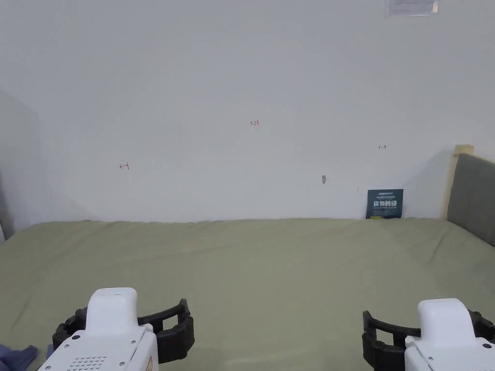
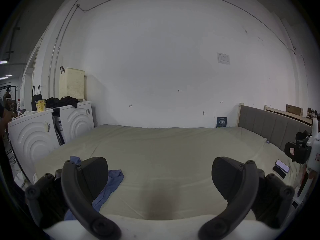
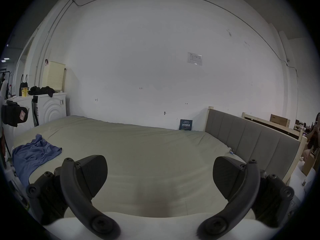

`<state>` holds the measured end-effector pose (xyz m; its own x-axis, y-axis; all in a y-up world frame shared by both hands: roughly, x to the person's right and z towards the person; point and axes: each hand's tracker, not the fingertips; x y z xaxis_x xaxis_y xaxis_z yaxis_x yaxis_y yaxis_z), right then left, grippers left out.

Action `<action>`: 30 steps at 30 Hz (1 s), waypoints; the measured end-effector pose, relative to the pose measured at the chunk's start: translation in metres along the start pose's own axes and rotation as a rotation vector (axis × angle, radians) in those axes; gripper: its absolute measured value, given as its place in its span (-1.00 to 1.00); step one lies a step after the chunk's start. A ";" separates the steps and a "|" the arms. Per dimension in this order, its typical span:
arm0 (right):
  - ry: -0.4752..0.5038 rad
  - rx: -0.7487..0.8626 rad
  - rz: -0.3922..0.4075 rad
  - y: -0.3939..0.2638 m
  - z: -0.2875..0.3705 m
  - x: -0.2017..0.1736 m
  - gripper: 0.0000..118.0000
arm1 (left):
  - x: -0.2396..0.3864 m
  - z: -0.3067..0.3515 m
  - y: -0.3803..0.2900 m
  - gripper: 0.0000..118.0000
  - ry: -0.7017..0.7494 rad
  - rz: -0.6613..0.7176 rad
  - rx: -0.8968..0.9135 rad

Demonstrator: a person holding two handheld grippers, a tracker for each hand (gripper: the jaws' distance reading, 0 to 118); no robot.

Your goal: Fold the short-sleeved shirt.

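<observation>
Your left tongs [image 2: 159,179] and right tongs [image 3: 159,178] are wide open, empty; the shirt [image 3: 32,155] lies crumpled left of both.

A bed [image 1: 270,261] is set against a wall [image 1: 241,96], with a headboard [image 3: 251,139] at its right end. The shirt [image 3: 32,153] is seen crumpled on the near left part of the bed. Two phones [image 2: 281,168] are laid side by side near the right edge. Two washing machines [image 2: 52,133] are placed left of the bed, a basket [image 2: 71,83] on the farther one.
</observation>
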<state>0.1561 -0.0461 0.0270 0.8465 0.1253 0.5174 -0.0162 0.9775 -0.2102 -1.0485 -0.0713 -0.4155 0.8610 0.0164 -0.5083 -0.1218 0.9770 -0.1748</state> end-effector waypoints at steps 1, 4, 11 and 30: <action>0.002 -0.004 -0.001 0.000 0.000 0.000 1.00 | -0.002 0.001 0.000 0.94 0.003 0.000 0.000; -0.002 -0.021 0.008 0.001 0.000 -0.001 0.76 | -0.006 0.003 -0.002 0.39 0.008 0.000 -0.004; -0.078 -0.030 -0.006 0.000 0.001 0.002 -1.00 | -0.006 -0.005 -0.039 -1.00 0.008 0.018 -0.037; 0.007 -0.045 0.055 0.006 -0.009 -0.040 -1.00 | -0.093 0.035 -0.026 -1.00 0.100 -0.005 -0.045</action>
<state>0.1268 -0.0470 -0.0029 0.8485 0.1778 0.4985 -0.0394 0.9605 -0.2754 -1.1082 -0.0911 -0.3343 0.8082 -0.0120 -0.5888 -0.1415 0.9666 -0.2138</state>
